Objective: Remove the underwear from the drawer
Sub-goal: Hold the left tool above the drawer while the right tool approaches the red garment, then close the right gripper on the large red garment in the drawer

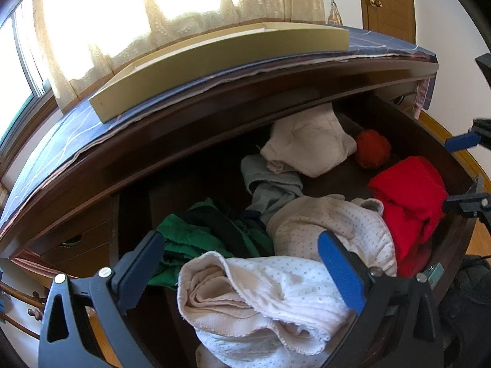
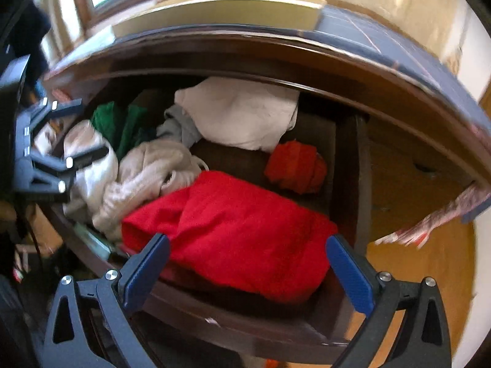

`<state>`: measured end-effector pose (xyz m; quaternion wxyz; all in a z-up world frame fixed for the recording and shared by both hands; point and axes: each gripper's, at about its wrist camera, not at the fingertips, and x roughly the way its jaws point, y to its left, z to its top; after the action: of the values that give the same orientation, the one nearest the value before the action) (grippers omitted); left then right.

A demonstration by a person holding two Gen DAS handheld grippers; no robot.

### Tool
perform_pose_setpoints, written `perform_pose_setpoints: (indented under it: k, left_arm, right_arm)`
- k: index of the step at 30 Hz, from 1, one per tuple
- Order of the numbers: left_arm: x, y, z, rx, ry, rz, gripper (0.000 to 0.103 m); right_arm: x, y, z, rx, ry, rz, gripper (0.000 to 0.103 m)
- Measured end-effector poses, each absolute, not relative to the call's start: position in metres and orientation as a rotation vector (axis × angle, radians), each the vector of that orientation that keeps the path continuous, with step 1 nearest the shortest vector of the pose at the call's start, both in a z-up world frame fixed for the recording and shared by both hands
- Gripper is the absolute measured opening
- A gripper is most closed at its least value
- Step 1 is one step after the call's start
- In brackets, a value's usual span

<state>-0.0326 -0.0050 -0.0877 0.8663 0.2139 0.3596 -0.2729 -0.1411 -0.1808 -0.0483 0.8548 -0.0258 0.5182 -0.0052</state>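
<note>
The dark wooden drawer (image 1: 457, 239) stands pulled out, full of loose clothes. My left gripper (image 1: 245, 251) is open above a rolled white dotted garment (image 1: 264, 294) at the drawer's front. Behind it lie a green and black piece (image 1: 199, 233), a grey piece (image 1: 270, 187), a white folded piece (image 1: 310, 144), an orange ball (image 1: 373, 148) and a red garment (image 1: 411, 196). My right gripper (image 2: 247, 256) is open just above the red garment (image 2: 233, 230) at the drawer's front edge (image 2: 245, 328). The left gripper (image 2: 61, 141) shows at the left of the right wrist view.
A cream tray (image 1: 214, 61) sits on the blue cloth (image 1: 61, 141) that covers the dresser top. A curtained window (image 1: 153, 6) is behind it. A wooden door (image 1: 386, 3) stands at the far right. Wooden floor (image 2: 414, 263) lies right of the drawer.
</note>
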Motion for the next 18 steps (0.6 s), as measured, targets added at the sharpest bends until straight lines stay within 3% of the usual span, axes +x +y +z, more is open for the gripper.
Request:
perform_pose_setpoints:
  k: [7,18]
  left_arm:
    - [-0.034,-0.006,-0.089,0.454,0.759,-0.577,0.102]
    - [-0.035,-0.012,-0.092,0.463,0.769,-0.572,0.102]
  right_arm:
    - [-0.144,-0.172,-0.049,-0.298,1.159,0.083,0.102]
    - [-0.112,-0.168,-0.071,-0.42,1.256,0.185,0.102]
